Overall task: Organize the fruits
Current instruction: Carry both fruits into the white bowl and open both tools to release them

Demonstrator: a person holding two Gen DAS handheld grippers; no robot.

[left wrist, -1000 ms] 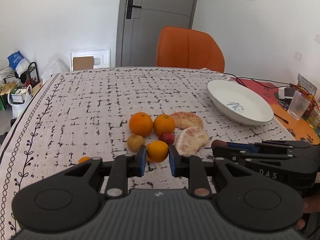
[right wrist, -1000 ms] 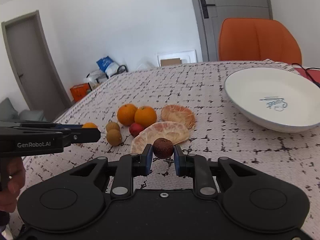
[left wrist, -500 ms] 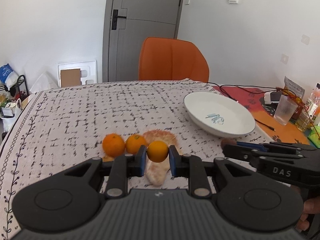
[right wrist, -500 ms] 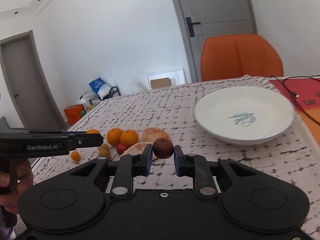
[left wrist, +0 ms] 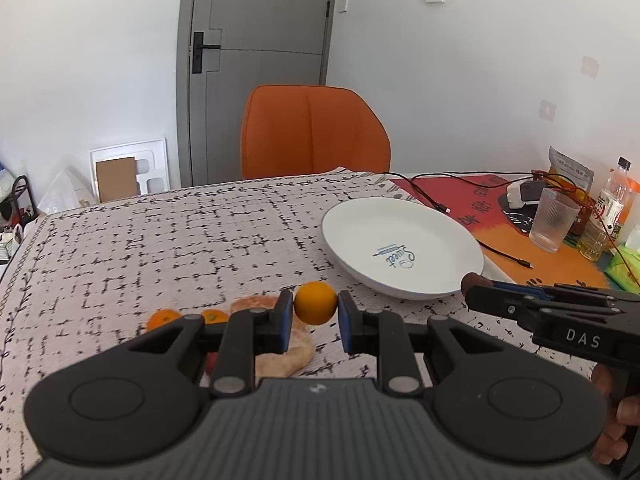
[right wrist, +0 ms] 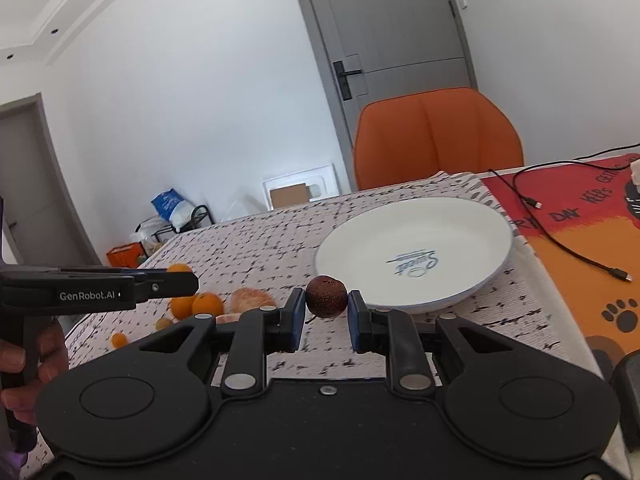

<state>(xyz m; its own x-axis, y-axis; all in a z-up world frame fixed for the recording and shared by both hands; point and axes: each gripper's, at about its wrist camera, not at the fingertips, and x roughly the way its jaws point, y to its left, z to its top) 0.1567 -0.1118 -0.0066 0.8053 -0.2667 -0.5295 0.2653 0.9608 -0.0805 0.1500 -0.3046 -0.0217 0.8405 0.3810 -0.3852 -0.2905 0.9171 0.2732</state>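
My left gripper (left wrist: 315,308) is shut on a small orange (left wrist: 315,303), held above the patterned tablecloth just short of the white plate (left wrist: 404,252). My right gripper (right wrist: 326,302) is shut on a small brown rough-skinned fruit (right wrist: 326,296), close to the near rim of the same plate (right wrist: 416,256). The plate holds nothing. The other fruit lies behind on the cloth: oranges (right wrist: 200,304), a peeled pomelo piece (right wrist: 252,300) and small brown fruits, partly hidden by the left gripper in its own view. Each gripper shows side-on in the other's view.
An orange chair (left wrist: 314,132) stands at the table's far side. On the right lie a red-orange mat with black cables (right wrist: 576,256), a glass (left wrist: 554,220), a bottle (left wrist: 612,196) and a snack bag. A person's hand holds each gripper handle.
Both grippers have risen and travelled right, away from the fruit pile toward the plate, each keeping its fruit. The plate now looms larger and nearer in both views.
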